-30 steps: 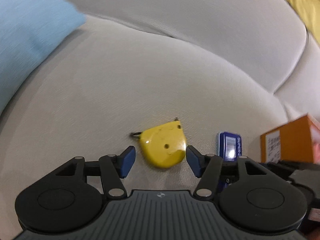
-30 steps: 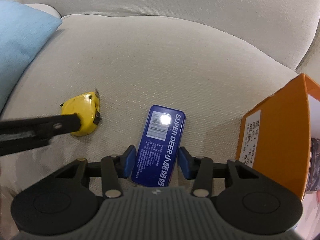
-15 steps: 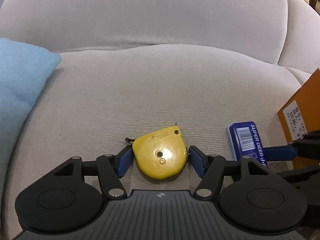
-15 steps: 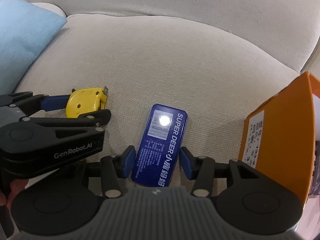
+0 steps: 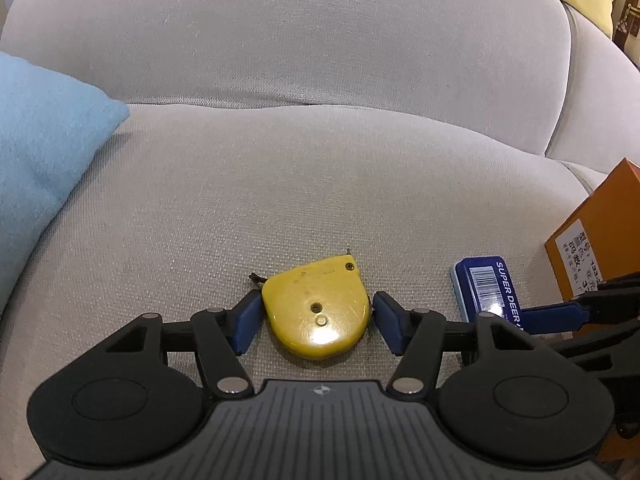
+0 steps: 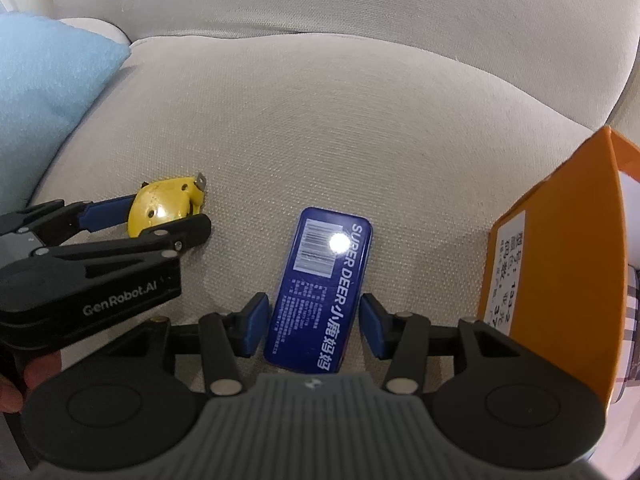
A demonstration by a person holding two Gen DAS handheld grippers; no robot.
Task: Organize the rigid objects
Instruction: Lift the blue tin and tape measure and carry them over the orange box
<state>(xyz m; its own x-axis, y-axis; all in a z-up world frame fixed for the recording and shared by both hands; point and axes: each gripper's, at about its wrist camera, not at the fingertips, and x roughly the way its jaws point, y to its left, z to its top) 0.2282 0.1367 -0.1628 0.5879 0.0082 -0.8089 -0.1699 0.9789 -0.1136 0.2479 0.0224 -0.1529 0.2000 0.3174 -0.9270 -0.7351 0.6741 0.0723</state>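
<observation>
The yellow tape measure (image 5: 316, 316) lies flat on the beige sofa seat (image 5: 280, 184), between the pads of the left gripper (image 5: 316, 322), whose jaws have just been closing; the left pad touches it or nearly so, the right stands just off. The right gripper (image 6: 312, 328) straddles the blue tin (image 6: 320, 292), pads apart from it. An orange box (image 6: 560, 280) stands right, a blue cushion (image 5: 44, 160) left.

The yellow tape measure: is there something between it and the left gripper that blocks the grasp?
Nothing visible does. The yellow tape measure lies flat on the sofa cushion, already between the left gripper pads, whose jaws have just been closing. The blue tin lies apart, to its right.
</observation>
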